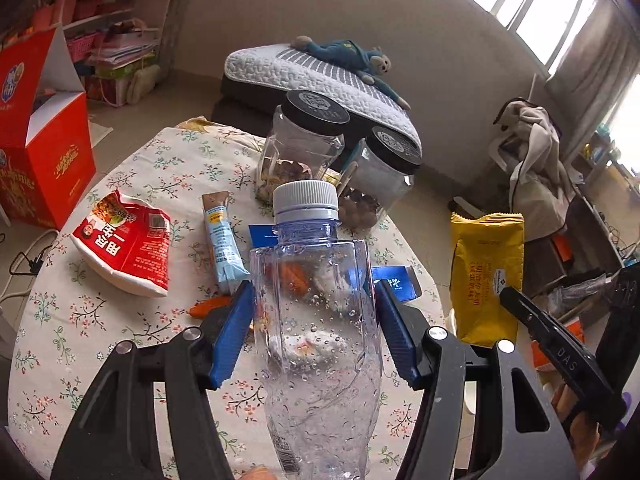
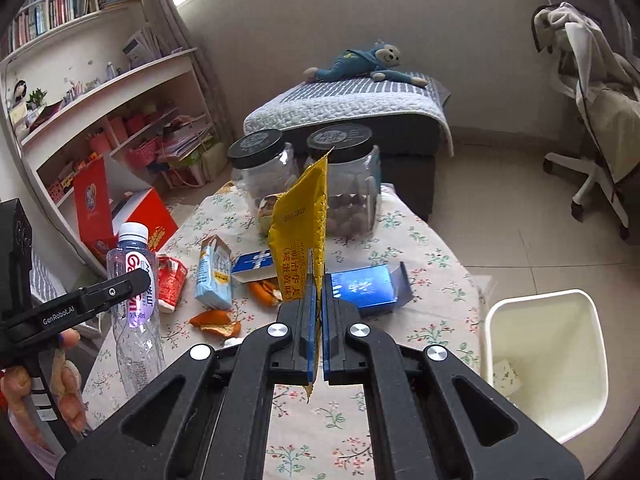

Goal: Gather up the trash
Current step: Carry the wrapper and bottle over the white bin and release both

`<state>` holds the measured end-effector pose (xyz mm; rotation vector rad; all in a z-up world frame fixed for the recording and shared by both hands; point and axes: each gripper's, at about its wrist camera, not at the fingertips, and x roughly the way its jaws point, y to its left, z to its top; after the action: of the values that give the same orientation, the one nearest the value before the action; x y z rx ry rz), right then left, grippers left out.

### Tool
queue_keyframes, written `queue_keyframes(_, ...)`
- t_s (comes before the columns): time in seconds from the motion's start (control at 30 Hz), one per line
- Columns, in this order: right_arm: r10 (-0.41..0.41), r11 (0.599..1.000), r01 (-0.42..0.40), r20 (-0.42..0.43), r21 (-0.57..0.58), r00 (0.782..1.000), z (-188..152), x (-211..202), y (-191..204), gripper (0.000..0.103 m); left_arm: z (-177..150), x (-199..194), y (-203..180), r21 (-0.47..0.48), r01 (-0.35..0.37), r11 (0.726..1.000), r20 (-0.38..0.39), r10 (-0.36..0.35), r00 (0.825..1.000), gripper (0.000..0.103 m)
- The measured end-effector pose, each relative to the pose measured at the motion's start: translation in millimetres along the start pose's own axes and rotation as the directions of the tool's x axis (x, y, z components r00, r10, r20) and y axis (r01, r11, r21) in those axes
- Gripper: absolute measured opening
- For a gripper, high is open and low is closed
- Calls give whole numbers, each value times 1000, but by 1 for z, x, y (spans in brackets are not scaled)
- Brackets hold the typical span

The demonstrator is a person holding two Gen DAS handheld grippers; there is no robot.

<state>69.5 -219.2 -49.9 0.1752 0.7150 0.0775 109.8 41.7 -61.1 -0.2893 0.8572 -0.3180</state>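
Observation:
My left gripper [image 1: 314, 304] is shut on an empty clear plastic bottle [image 1: 316, 320] with a white cap, held upright above the table; it also shows in the right wrist view [image 2: 134, 300]. My right gripper [image 2: 318, 292] is shut on a yellow snack wrapper [image 2: 302, 232], held on edge above the table; it also shows in the left wrist view [image 1: 486, 272]. On the floral tablecloth [image 1: 132, 332] lie a crushed red carton [image 1: 128, 244], a light blue drink carton [image 1: 224, 244], orange peel [image 2: 218, 324] and blue boxes [image 2: 366, 286].
Two clear jars with black lids [image 1: 304, 148] [image 1: 380, 176] stand at the table's far side. A white bin [image 2: 548, 360] stands on the floor right of the table. A red box [image 1: 44, 168], shelves, a bench with a toy monkey [image 2: 368, 62] and a chair [image 2: 592, 120] surround it.

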Motion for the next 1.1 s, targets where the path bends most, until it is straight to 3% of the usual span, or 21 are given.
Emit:
queue_keyframes(0.3, -179, 979, 177, 13, 99, 984, -5, -27, -79, 1, -10, 20, -36, 50, 29, 998, -31, -27, 999, 61)
queue_keyframes(0.6, -366, 911, 367, -42, 189, 930, -17, -41, -143, 6, -20, 38, -92, 123, 86, 989, -65, -78, 995, 61)
queue_keyframes(0.67, -396, 894, 393, -31, 216, 918, -18, -51, -153, 28, -23, 41, -108, 144, 107, 984, -72, -98, 993, 61)
queue_keyframes(0.7, -412, 886, 405, -19, 227, 911, -17, -56, -156, 45, -25, 42, -118, 154, 116, 981, -76, -106, 992, 61)
queue_keyframes(0.73, -432, 875, 421, -6, 239, 902, -17, -62, -160, 53, -27, 44, -126, 163, 124, 979, -80, -112, 990, 61)
queue_keyframes(0.8, -470, 855, 450, 21, 258, 882, -15, -74, -167, 60, -31, 48, -144, 184, 138, 973, -89, -123, 988, 61)
queue_keyframes(0.83, -493, 842, 467, 34, 270, 870, -15, -80, -170, 72, -34, 51, -153, 196, 145, 970, -94, -128, 987, 61)
queue_keyframes(0.9, -532, 818, 492, 67, 299, 844, -14, -91, -175, 85, -41, 55, -171, 215, 161, 963, -104, -141, 985, 61)
queue_keyframes(1.03, -595, 777, 531, 121, 337, 795, -12, -113, -185, 96, -49, 66, -204, 224, 200, 954, -125, -175, 977, 61)
queue_keyframes(1.1, -611, 764, 535, 140, 361, 779, -11, -123, -191, 96, -52, 72, -223, 241, 211, 947, -134, -183, 974, 61)
